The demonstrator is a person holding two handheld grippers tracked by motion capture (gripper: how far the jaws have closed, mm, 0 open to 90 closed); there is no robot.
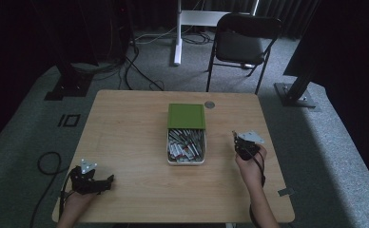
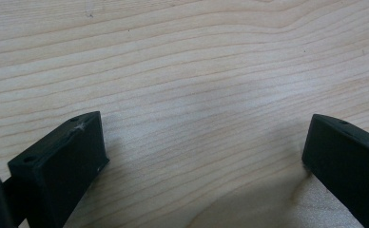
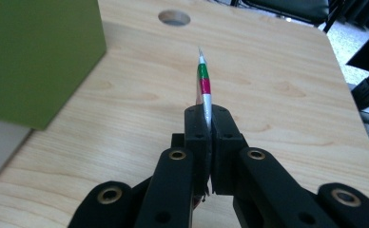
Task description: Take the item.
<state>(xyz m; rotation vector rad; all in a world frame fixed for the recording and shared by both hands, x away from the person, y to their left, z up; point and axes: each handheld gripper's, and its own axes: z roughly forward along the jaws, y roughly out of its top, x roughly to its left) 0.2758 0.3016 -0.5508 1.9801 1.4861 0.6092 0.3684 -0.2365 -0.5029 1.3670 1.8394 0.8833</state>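
My right gripper [image 3: 207, 118] is shut on a thin flat packet [image 3: 204, 83] with white, green and red bands, held edge-on above the wooden table [image 1: 140, 185]. In the high view the right gripper [image 1: 239, 138] is to the right of a white box [image 1: 186, 146] full of several such packets. The box's green lid [image 1: 186, 116] lies just behind it. Low over bare wood at the table's front left corner, my left gripper [image 1: 107, 181] is open. Its jaws stand wide apart in the left gripper view, where the left gripper [image 2: 201, 147] holds nothing.
A round cable hole [image 1: 209, 104] is in the table near the far edge, also in the right gripper view as the hole [image 3: 174, 17]. A black folding chair [image 1: 242, 45] and a white stand [image 1: 179, 33] are beyond the table. Cables run over the grey carpet.
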